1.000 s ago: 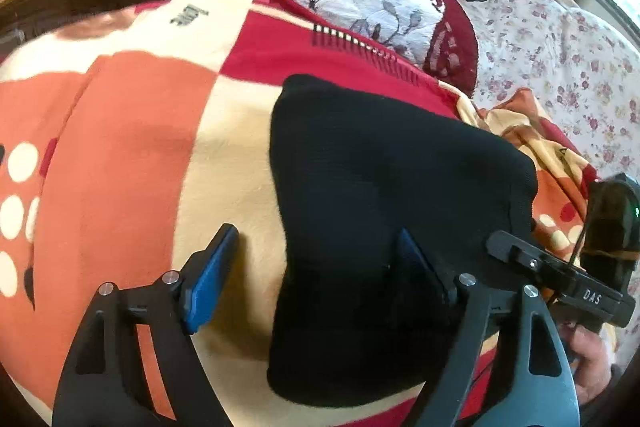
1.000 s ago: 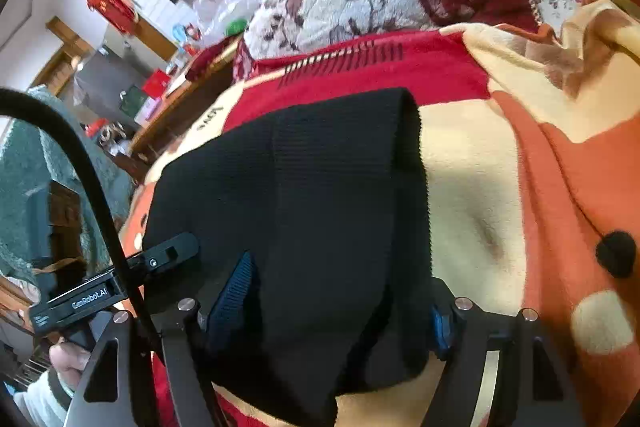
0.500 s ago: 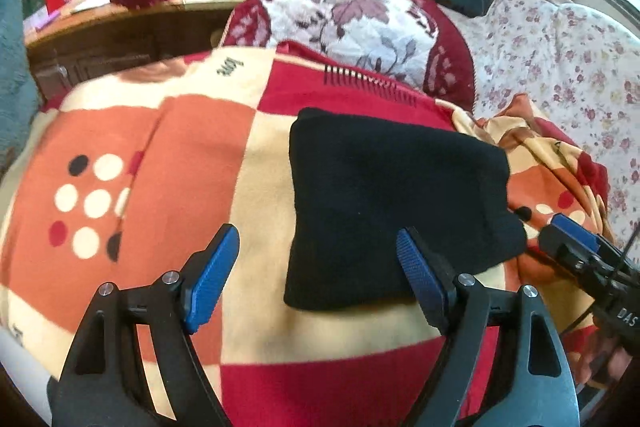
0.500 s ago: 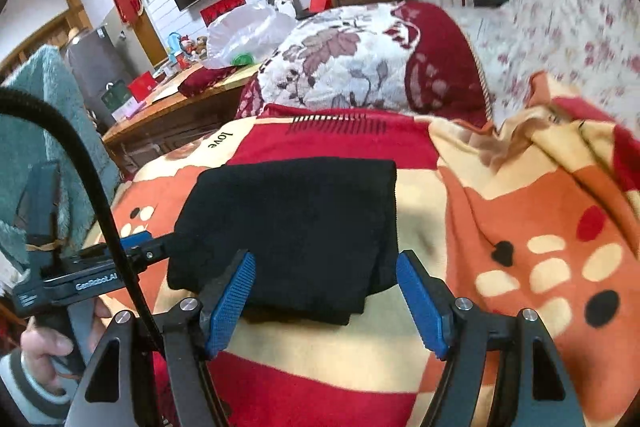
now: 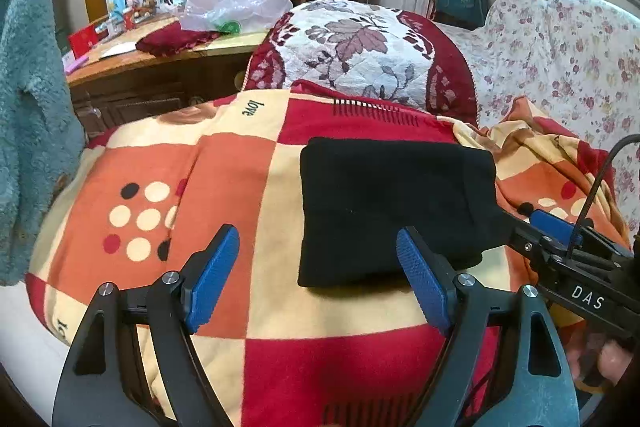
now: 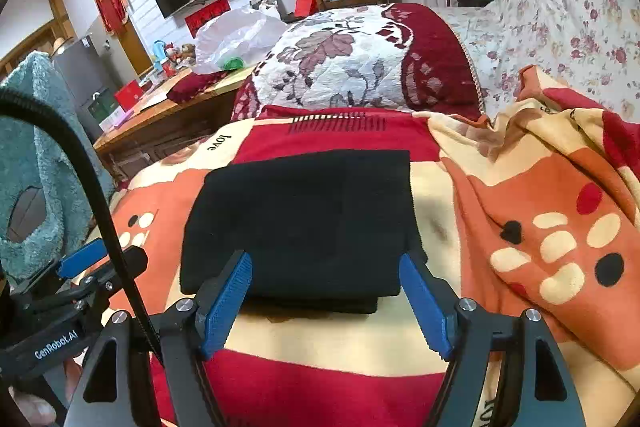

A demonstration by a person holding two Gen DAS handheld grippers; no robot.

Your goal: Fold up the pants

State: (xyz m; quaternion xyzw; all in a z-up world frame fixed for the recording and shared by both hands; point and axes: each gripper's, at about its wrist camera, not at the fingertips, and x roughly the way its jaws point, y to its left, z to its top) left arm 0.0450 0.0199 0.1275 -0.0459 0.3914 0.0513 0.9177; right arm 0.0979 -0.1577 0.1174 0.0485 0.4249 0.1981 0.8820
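The black pants (image 5: 392, 203) lie folded into a compact rectangle on a red, orange and cream blanket (image 5: 240, 163). My left gripper (image 5: 316, 247) hovers above and short of the pants' near left corner, open, with nothing between its blue pads. In the right wrist view the pants (image 6: 300, 219) sit just beyond my right gripper (image 6: 324, 267). Its jaws are opening, they straddle the near edge from above, and the pads touch nothing. Each gripper shows in the other's view: the right gripper (image 5: 552, 227) at the right edge, the left gripper (image 6: 80, 263) at the left edge.
A red and white leaf-patterned cushion (image 5: 360, 47) lies behind the blanket. A floral sofa cover (image 5: 560, 59) rises on the right. At the back left, a wooden table (image 5: 160, 59) carries a plastic bag (image 5: 236, 3). A teal fluffy garment (image 5: 28, 107) hangs at the left.
Both grippers have lifted and drawn back from the pants, whose near edge was between their fingers a second ago. The pants now lie flat and free on the blanket.
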